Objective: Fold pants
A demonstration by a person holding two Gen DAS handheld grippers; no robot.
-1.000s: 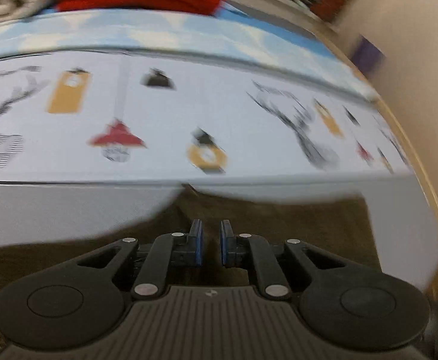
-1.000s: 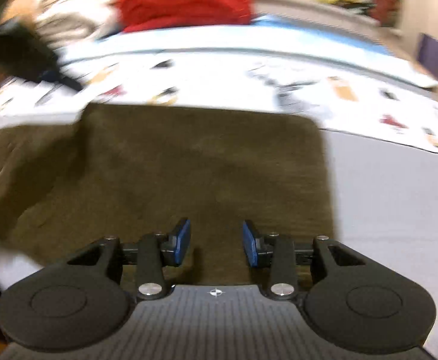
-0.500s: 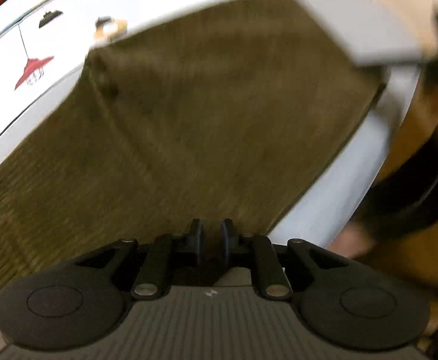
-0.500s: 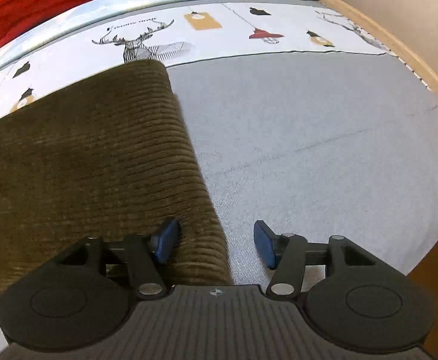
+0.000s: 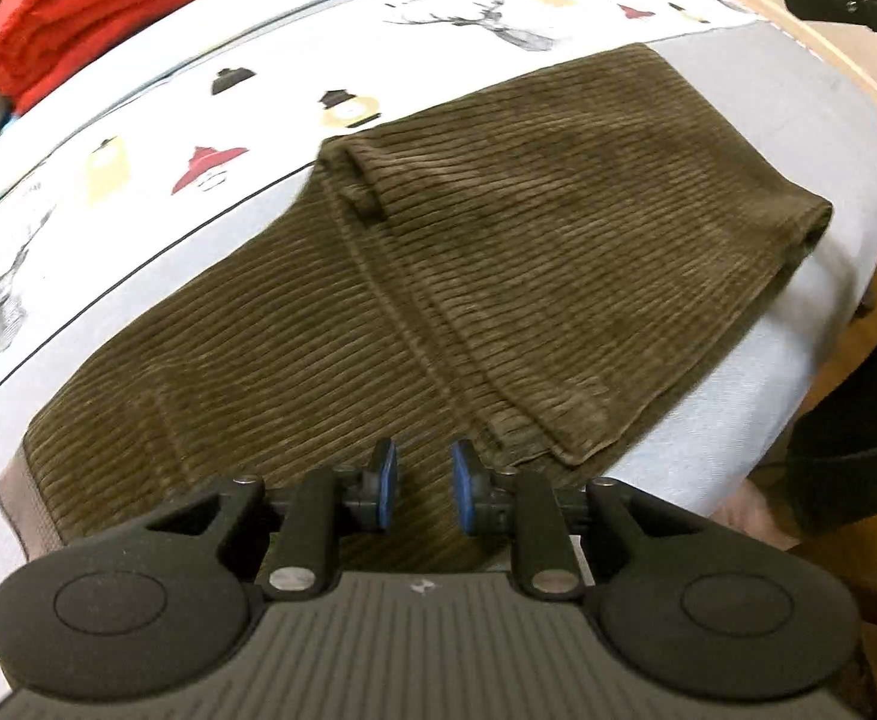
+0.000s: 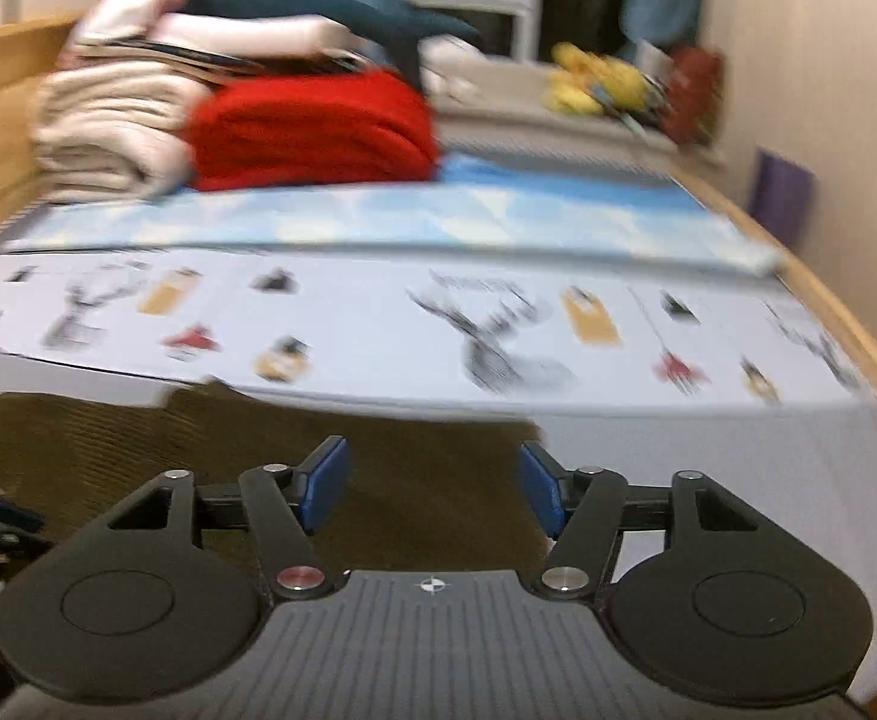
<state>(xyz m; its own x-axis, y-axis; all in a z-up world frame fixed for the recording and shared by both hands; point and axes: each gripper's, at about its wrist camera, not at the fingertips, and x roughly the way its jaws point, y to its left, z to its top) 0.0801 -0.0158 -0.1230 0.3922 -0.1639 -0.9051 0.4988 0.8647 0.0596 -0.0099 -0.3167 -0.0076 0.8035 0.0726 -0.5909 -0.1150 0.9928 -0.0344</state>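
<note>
Olive-brown corduroy pants (image 5: 498, 252) lie folded in a long band on the bed, with one folded end near the right side edge. My left gripper (image 5: 422, 483) points down over the near part of the band. Its jaws are opening; a narrow gap shows between the blue pads, and only the cloth lying below is seen through it. My right gripper (image 6: 432, 489) hovers higher over the pants (image 6: 138, 438), its jaws opening wide with nothing in them. The right wrist view is blurred.
The bed has a grey sheet (image 5: 786, 120) and a white cover printed with deer and lamps (image 6: 498, 324). A red blanket (image 6: 312, 126) and folded beige blankets (image 6: 108, 126) are stacked at the far end. A wooden bed edge (image 5: 858, 66) runs along the right.
The left gripper swung round and down over the pants and its jaws parted. The right gripper lifted away from the pants' edge and opened wider.
</note>
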